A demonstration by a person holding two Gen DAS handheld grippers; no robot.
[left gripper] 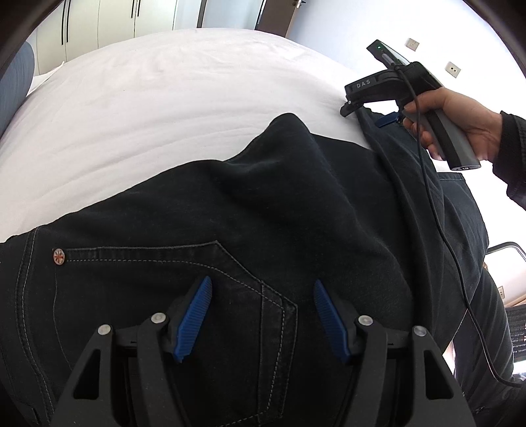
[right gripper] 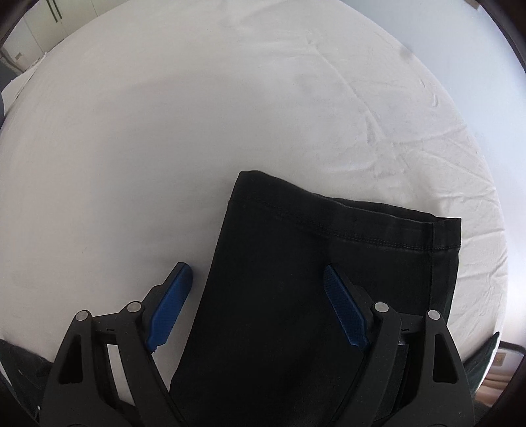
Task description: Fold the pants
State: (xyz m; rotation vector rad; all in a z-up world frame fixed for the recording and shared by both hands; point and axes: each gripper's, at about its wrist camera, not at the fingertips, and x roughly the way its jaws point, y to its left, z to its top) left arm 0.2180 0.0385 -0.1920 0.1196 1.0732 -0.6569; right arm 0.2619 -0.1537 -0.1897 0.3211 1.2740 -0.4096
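Observation:
Black jeans [left gripper: 263, 213] lie on a white bed [left gripper: 148, 98]. In the left wrist view I see the seat end with a back pocket [left gripper: 164, 279] and a copper rivet [left gripper: 59, 256]. My left gripper [left gripper: 261, 289] is open, just above the pocket. My right gripper [left gripper: 365, 108] shows in this view at the far right, in a hand over the leg part. In the right wrist view my right gripper [right gripper: 256, 276] is open above the hemmed leg ends [right gripper: 345, 230], its left finger [right gripper: 171, 302] over the sheet beside the fabric.
The white sheet [right gripper: 230, 98] spreads wide beyond the pants in both views. White wardrobe doors [left gripper: 98, 26] stand past the far side of the bed. A wall with sockets [left gripper: 453, 69] is at the right. A cable [left gripper: 437, 213] hangs from the right gripper across the jeans.

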